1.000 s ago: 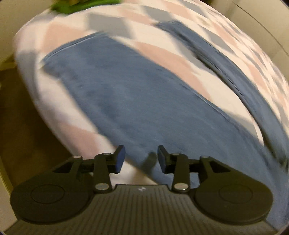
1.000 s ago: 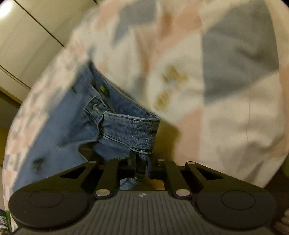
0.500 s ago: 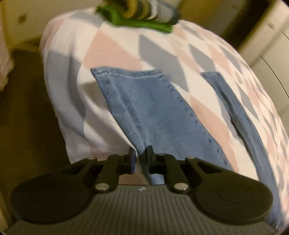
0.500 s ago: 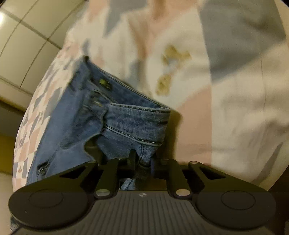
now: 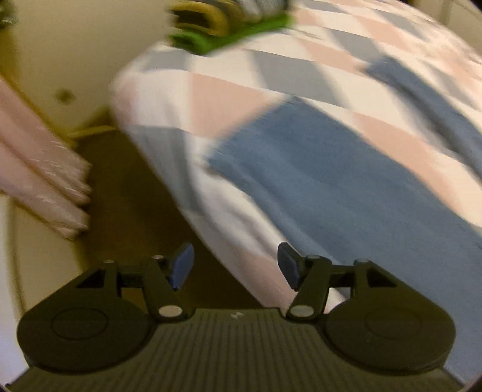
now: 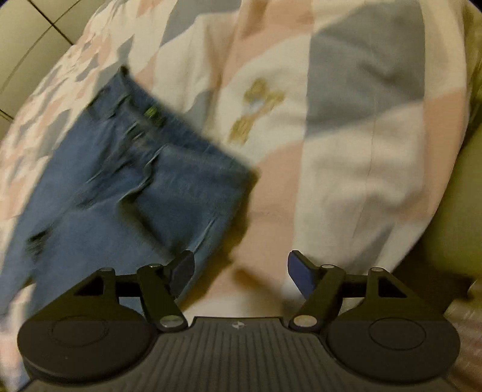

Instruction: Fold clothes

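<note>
Blue jeans lie spread on a bed with a pink, grey and white patterned cover. In the left wrist view a jeans leg point(image 5: 346, 187) runs from its hem at centre down to the right, and a second leg point(image 5: 436, 111) lies further right. My left gripper point(image 5: 235, 265) hovers over the bed's near edge, its jaws opening with nothing between them. In the right wrist view the waistband end of the jeans point(image 6: 144, 181) lies flat on the cover. My right gripper point(image 6: 239, 271) is just above it, jaws opening, empty, its left fingertip point(image 6: 180, 271) over the denim's edge.
A green and yellow folded pile point(image 5: 223, 27) sits at the far end of the bed cover point(image 5: 229, 99). Pink curtain folds point(image 5: 45, 181) hang at the left over a brown floor point(image 5: 129, 211). Pale cabinet panels point(image 6: 33, 39) stand beyond the bed in the right wrist view.
Both grippers were shut on denim half a second ago; both have let go and opened. The waistband dropped flat. Both hands rose, and the left view swung toward the bed's edge.
</note>
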